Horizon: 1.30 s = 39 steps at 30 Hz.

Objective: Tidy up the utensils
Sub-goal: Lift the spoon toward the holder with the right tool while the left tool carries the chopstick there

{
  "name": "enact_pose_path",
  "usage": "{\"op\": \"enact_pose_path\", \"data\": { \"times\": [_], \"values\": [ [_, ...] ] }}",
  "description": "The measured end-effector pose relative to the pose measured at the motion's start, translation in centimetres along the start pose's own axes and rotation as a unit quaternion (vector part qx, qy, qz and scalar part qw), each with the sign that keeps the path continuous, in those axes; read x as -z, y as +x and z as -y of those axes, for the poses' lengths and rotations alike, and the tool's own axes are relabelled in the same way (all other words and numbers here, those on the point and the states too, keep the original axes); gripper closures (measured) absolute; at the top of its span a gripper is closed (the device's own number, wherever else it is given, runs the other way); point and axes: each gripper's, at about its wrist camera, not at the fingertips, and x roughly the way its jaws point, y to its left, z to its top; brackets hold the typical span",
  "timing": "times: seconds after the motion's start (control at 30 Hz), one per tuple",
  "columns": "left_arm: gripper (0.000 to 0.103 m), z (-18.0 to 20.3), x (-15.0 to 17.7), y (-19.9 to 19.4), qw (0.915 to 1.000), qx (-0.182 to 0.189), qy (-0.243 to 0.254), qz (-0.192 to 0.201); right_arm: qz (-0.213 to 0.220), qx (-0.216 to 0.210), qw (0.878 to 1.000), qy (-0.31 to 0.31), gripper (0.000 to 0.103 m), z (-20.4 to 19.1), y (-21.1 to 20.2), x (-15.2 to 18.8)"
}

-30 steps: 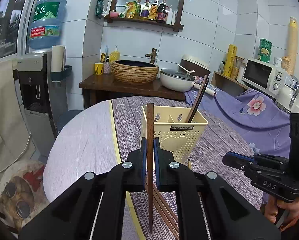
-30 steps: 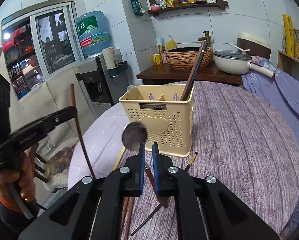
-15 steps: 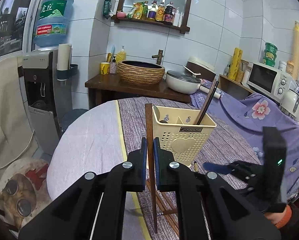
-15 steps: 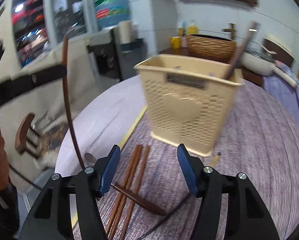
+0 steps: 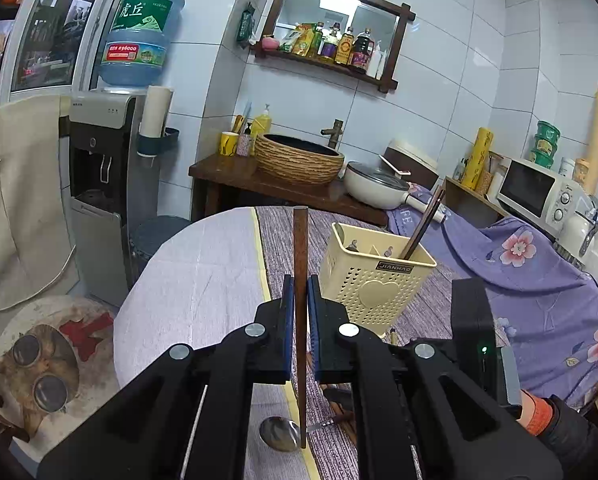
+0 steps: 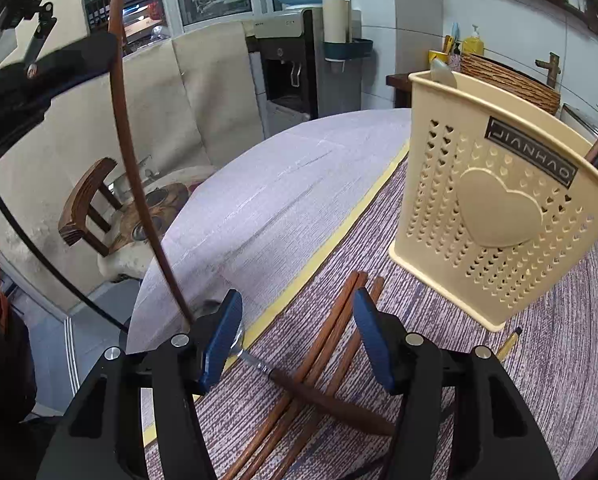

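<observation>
My left gripper (image 5: 300, 300) is shut on a brown wooden chopstick (image 5: 300, 264) that it holds upright above the table; the chopstick also shows in the right wrist view (image 6: 131, 152). The cream utensil basket (image 5: 373, 280) stands ahead and to the right, with chopsticks (image 5: 423, 224) leaning in it. My right gripper (image 6: 297, 328) is open, low over several brown chopsticks (image 6: 335, 332) lying on the purple mat. A metal spoon with a brown handle (image 6: 331, 402) lies across them; its bowl (image 5: 279, 434) shows in the left wrist view. The basket (image 6: 495, 200) stands just beyond the right gripper.
The round table has a pale cloth (image 5: 203, 280) on the left and a striped purple mat (image 6: 539, 360) on the right. A thin pen-like stick (image 6: 507, 344) lies by the basket's base. A wooden chair (image 6: 87, 204) and a water dispenser (image 5: 107, 184) stand past the table's left edge.
My right gripper opened and let go of the spoon, which now lies across the chopsticks on the mat. The right gripper dropped low over the chopsticks. My left gripper keeps the chopstick, lifted slightly.
</observation>
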Motion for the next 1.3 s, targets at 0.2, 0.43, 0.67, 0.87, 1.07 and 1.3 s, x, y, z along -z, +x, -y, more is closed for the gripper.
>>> {"op": "enact_pose_path", "data": {
  "times": [0.2,0.43,0.67,0.87,1.07,1.3],
  "values": [
    [0.096,-0.6,-0.3,-1.7,0.9999,-0.003,0.0,0.014,-0.031,-0.023,0.997,-0.064,0.046,-2.3,0.9,0.9],
    [0.096,-1.2,-2.1,-2.6,0.9994,-0.017,0.011,0.028,-0.089,-0.078,0.984,-0.13,0.046,-5.0,4.2,1.3],
    [0.096,-1.8,-2.4,-2.0,0.9992,-0.027,0.016,0.023,-0.114,-0.077,0.974,-0.179,0.045,-6.1,7.1,0.8],
    [0.096,-2.7,-2.6,-1.7,0.9991,-0.037,0.01,0.02,-0.109,-0.08,0.976,-0.172,0.057,-6.0,7.0,0.5],
    [0.096,-2.3,-2.5,-1.2,0.9992,-0.032,0.013,0.018,-0.057,-0.069,0.989,-0.119,0.057,-4.1,4.2,0.0],
    [0.096,-1.1,-2.6,-0.3,0.9996,-0.015,0.021,0.014,0.059,-0.05,0.997,-0.023,0.058,-0.3,-4.7,-1.8]
  ]
}}
